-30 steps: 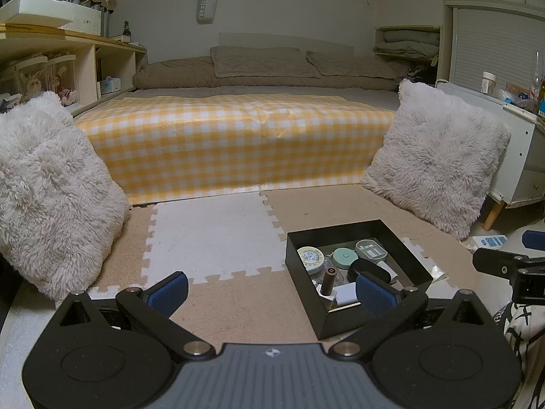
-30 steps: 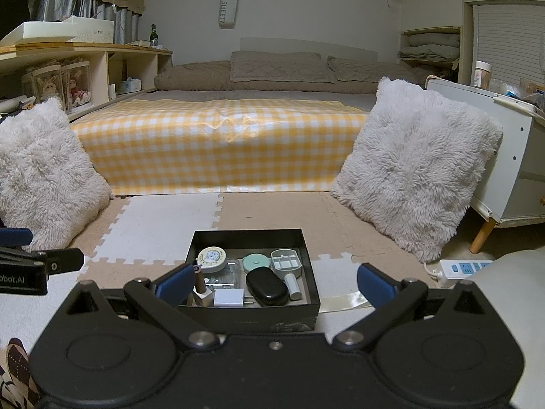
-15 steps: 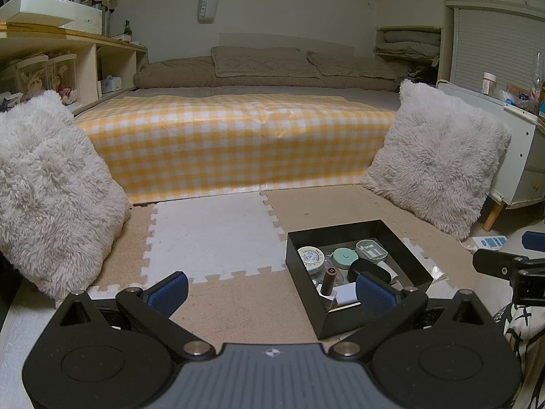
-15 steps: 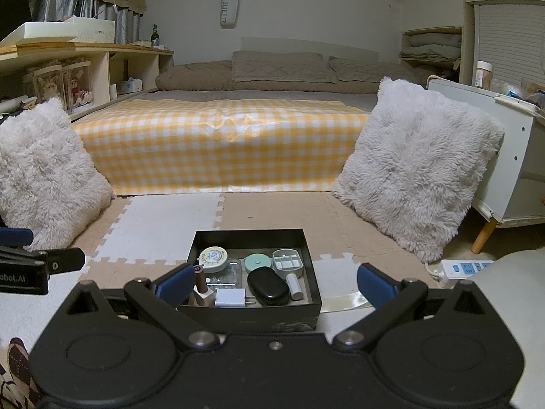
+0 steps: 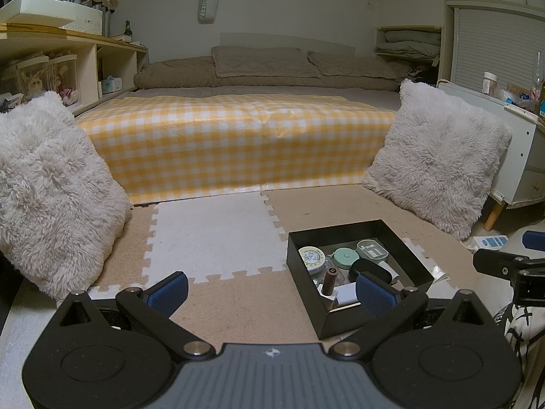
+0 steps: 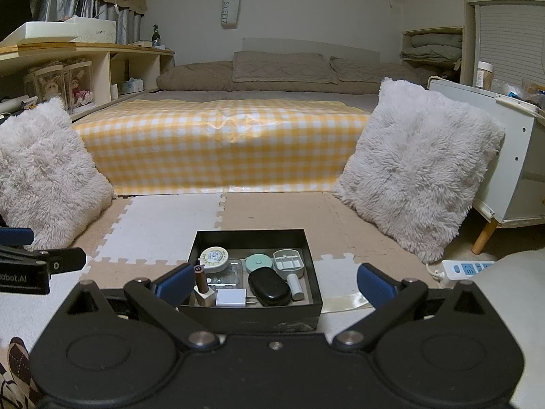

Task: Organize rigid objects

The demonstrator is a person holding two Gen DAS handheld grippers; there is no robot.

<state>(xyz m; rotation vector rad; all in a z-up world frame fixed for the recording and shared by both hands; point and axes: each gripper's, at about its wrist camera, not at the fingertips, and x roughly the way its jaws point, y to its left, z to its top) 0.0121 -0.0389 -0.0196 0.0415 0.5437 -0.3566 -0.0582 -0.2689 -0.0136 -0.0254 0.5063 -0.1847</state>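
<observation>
A black open box [image 6: 250, 235] sits on the foam floor mat and also shows in the left wrist view [image 5: 340, 232]. Inside it lie a round white tin [image 6: 214, 257], a teal round case [image 6: 258, 262], a grey tray [image 6: 288, 262], a black oval case [image 6: 269, 287], a white charger [image 6: 231, 298], a white tube [image 6: 295, 286] and a brown-capped bottle [image 6: 201, 281]. My right gripper [image 6: 274, 286] is open and empty, just in front of the box. My left gripper [image 5: 272, 294] is open and empty, to the box's left.
A bed with a yellow checked cover [image 6: 221, 146] fills the back. Fluffy white pillows stand at left [image 6: 44, 173] and right [image 6: 419, 170]. A white cabinet [image 6: 511, 156] and a power strip [image 6: 466, 269] are at right. Shelves [image 5: 51, 64] line the left wall.
</observation>
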